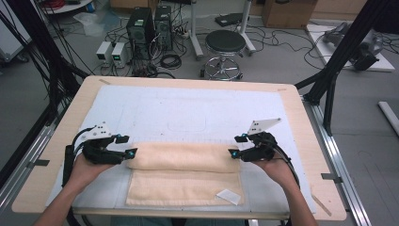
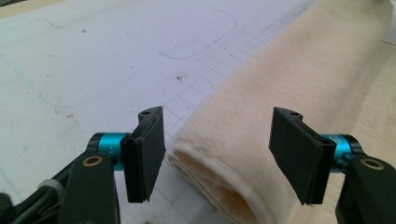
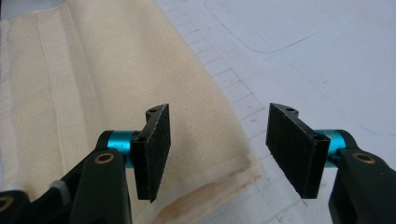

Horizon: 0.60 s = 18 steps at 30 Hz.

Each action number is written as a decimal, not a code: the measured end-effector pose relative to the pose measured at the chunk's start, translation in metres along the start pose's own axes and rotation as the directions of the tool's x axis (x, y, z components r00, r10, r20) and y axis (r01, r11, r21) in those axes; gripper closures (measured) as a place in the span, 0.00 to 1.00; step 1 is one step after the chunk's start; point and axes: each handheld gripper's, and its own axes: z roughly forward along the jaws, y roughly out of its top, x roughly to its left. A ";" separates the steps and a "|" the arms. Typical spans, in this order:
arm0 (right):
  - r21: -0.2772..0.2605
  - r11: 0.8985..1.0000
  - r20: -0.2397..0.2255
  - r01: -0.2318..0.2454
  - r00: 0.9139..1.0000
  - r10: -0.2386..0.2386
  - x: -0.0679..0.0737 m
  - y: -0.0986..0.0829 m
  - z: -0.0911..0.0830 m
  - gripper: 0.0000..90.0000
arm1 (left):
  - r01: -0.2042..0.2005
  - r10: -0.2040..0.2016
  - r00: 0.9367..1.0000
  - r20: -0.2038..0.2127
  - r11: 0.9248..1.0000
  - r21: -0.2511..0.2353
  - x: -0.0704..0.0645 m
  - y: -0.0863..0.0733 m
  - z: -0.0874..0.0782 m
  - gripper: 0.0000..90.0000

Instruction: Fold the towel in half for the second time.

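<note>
A cream towel (image 1: 183, 172) lies on the white mat (image 1: 188, 113) that covers the wooden table (image 1: 301, 122), close to the table's near edge. Its far part is rolled into a thick roll (image 1: 181, 157) running left to right, and the flat rest spreads toward the near edge, with a small white tag (image 1: 228, 196) at its near right corner.

The left gripper (image 1: 126, 146) sits at the left end of the roll. Its jaws stand wide apart and hold nothing; in the left gripper view the layered end of the roll (image 2: 219, 182) lies between them, touching neither.

The right gripper (image 1: 237, 145) sits at the right end of the roll, jaws also wide apart and empty; in the right gripper view the towel's edge (image 3: 210, 186) lies below the gap
</note>
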 end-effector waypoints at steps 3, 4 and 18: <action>0.024 0.999 -0.031 -0.034 0.999 0.035 -0.006 -0.001 0.012 0.43 | 0.009 -0.010 1.000 0.028 0.999 0.045 0.007 0.000 0.013 0.40; 0.035 0.999 -0.038 -0.037 0.999 0.038 -0.008 -0.002 0.015 0.43 | 0.020 -0.023 0.999 0.041 0.997 0.069 0.009 -0.001 0.018 0.40; -0.042 0.998 -0.138 0.054 0.989 -0.060 0.014 0.008 -0.007 0.90 | -0.083 0.086 0.990 0.109 0.996 -0.035 -0.022 0.000 -0.015 0.90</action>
